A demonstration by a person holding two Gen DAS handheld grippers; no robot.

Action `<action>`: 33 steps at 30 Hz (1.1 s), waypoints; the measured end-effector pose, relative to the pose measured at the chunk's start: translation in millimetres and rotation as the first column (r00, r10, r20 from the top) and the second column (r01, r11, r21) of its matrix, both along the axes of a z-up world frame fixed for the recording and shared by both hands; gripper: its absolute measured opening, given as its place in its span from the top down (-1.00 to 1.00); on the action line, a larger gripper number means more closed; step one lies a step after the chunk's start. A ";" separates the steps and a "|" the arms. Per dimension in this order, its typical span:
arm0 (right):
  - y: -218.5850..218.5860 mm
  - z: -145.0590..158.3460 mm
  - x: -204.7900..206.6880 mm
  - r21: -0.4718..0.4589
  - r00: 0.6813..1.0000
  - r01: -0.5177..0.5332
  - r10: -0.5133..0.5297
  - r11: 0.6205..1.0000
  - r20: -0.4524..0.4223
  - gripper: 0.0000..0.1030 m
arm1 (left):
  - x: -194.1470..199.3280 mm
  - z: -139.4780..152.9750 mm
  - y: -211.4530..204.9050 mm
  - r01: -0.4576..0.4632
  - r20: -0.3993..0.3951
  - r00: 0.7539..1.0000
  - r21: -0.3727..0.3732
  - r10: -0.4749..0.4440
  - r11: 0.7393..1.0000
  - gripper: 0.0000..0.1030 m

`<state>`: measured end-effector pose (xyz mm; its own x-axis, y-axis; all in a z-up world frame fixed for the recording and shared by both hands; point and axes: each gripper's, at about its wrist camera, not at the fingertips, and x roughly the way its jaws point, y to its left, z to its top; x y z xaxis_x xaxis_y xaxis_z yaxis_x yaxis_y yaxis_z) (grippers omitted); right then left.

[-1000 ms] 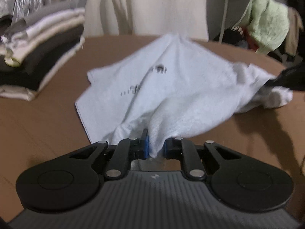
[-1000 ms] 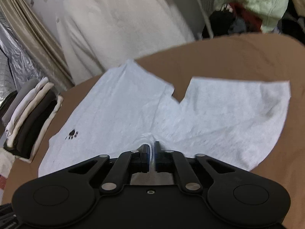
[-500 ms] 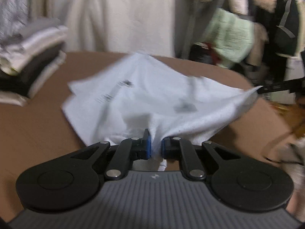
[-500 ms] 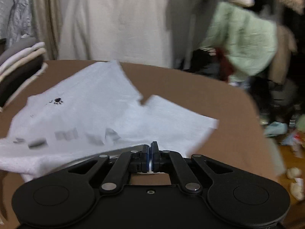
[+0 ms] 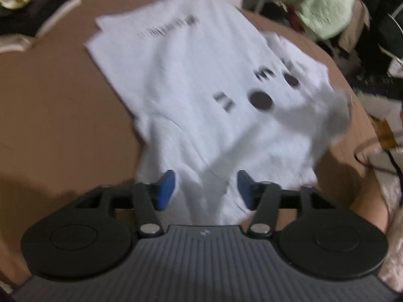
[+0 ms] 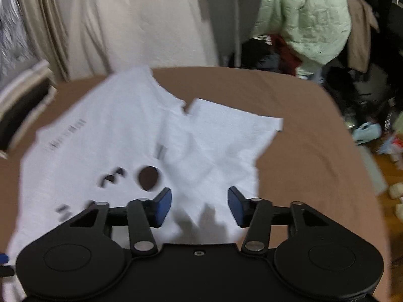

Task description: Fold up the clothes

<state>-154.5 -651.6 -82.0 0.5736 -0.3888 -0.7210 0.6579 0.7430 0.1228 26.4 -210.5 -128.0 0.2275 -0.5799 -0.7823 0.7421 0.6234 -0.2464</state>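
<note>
A white T-shirt with dark printed marks lies spread on the brown table, folded over itself. In the left wrist view my left gripper hangs over its near edge with jaws opening; cloth lies between the blue pads but they do not press it. In the right wrist view the same T-shirt reaches under my right gripper, whose jaws are also opening, with loose cloth below and between the pads. Both views are motion-blurred.
A stack of folded clothes sits at the table's far left, and appears as the stack in the right wrist view. Hanging cream cloth, a pale green jacket and floor clutter lie beyond the table's far and right edges.
Both grippers were shut on the shirt's edge, carried it over across the table, and have now let go with jaws apart. The printed side now faces up.
</note>
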 end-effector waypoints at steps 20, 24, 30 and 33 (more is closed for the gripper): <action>46.6 -53.0 53.3 0.438 0.839 -0.515 0.537 0.737 0.084 -0.10 | 5.2 -24.5 -5.0 -0.052 0.178 0.983 0.007 0.050 0.999 0.87; 45.3 -59.9 57.2 0.512 0.809 -0.552 0.572 0.658 0.136 -0.10 | 20.4 -21.6 9.0 -0.125 0.127 0.984 -0.005 0.125 0.992 0.86; 58.5 -83.1 71.4 0.528 0.812 -0.468 0.580 0.708 -0.059 -0.10 | 25.0 -58.2 2.5 -0.104 0.087 0.992 0.106 0.095 0.989 0.37; 62.1 -93.1 81.7 0.566 0.793 -0.447 0.599 0.693 -0.108 -0.10 | 24.2 -64.5 -0.2 -0.093 0.090 0.992 0.114 0.083 0.989 -0.22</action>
<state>-72.8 -589.5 -175.1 0.3301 0.3631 -0.8713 0.2409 0.8601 0.4497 50.6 -210.7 -192.5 0.3421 -0.4600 -0.8194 0.6983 0.7079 -0.1059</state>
